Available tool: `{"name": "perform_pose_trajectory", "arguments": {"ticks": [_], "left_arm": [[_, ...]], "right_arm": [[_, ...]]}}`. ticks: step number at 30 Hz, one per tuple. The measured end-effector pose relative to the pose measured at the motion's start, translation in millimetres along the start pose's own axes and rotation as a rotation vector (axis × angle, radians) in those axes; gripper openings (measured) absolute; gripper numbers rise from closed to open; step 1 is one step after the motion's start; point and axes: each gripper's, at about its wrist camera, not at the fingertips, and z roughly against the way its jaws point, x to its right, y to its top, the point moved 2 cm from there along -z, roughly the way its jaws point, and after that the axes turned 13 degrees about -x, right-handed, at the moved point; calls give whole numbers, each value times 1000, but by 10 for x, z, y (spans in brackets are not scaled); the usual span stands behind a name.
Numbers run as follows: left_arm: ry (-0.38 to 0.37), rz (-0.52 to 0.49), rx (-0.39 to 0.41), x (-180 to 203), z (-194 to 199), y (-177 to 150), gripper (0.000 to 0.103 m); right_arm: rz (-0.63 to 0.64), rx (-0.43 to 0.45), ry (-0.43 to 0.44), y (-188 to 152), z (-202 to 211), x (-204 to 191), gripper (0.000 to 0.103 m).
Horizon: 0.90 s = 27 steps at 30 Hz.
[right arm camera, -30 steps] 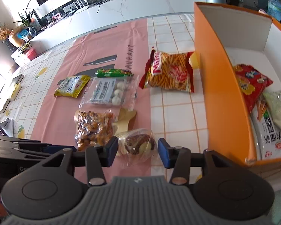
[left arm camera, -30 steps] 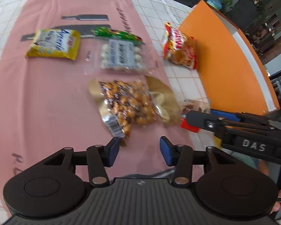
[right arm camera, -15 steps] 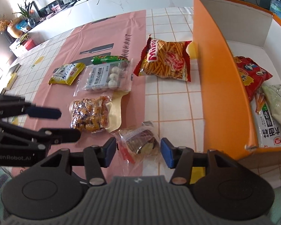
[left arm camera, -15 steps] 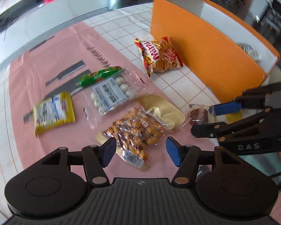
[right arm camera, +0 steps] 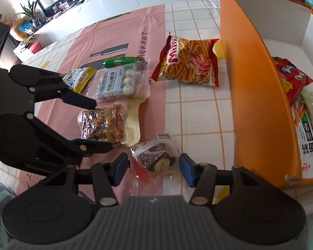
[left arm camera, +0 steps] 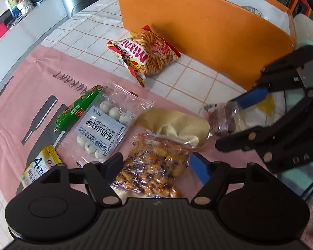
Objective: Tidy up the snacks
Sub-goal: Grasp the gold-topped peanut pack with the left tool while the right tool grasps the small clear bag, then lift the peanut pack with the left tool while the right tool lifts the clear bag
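Note:
A clear bag of glazed nuts [left arm camera: 154, 173] lies on the pink mat [left arm camera: 20, 104]. My left gripper [left arm camera: 157, 166] straddles it, jaws opening wide and pads clear of the bag; the right wrist view shows that gripper [right arm camera: 102, 125] over the nuts [right arm camera: 103, 123]. A small clear packet with a dark brown snack [right arm camera: 154, 158] lies between the fingers of my right gripper [right arm camera: 154, 167], whose pads stand just off it. From the left wrist, the right gripper [left arm camera: 227, 123] brackets this packet [left arm camera: 223, 120]. The orange box [right arm camera: 256, 95] stands to the right.
On the tiles by the box wall [left arm camera: 198, 33] lies a red chips bag [right arm camera: 187, 62]. A yogurt-ball bag [left arm camera: 106, 129], a green sausage [left arm camera: 77, 108] and a yellow packet [left arm camera: 39, 166] lie on the mat. Inside the box are a red bag [right arm camera: 290, 77] and a white pack [right arm camera: 308, 145].
My left gripper has rolled, spread its jaws much wider and come down astride the nut bag. The right gripper's jaws opened a little around the brown-snack packet and otherwise kept still.

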Motion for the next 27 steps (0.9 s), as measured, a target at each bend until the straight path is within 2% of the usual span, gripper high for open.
{"name": "perform_pose_trajectory", "arguments": {"ticks": [5,10,12,15,17,19,24,27], "left_arm": [[-1,98,18,-36,-13,-65,88],[-15,377,-65,-127,52,-191,86],[-30,476,-84,-151,81,-264,82],[-37,506,-75,-123,89,-354,81],[-12,479,-70,-88,79,-369,86],[3,479,-61,-74,62,-361,87],[-2,567,-2,-101,59,-360,87],[-31,642,29,-146,58,-380,88]], "right_arm": [[-2,1,22,14,-9,8,53],[-1,3,27,37,-22,-7,54],[15,5,19,40,-24,-37,54],[49,1,-4,51,-18,-77,55],[73,4,-22,64,-1,-91,59],[107,5,-37,86,16,-110,65],[198,-16,-81,113,10,-162,65],[231,-20,-96,100,-7,-174,63]]}}
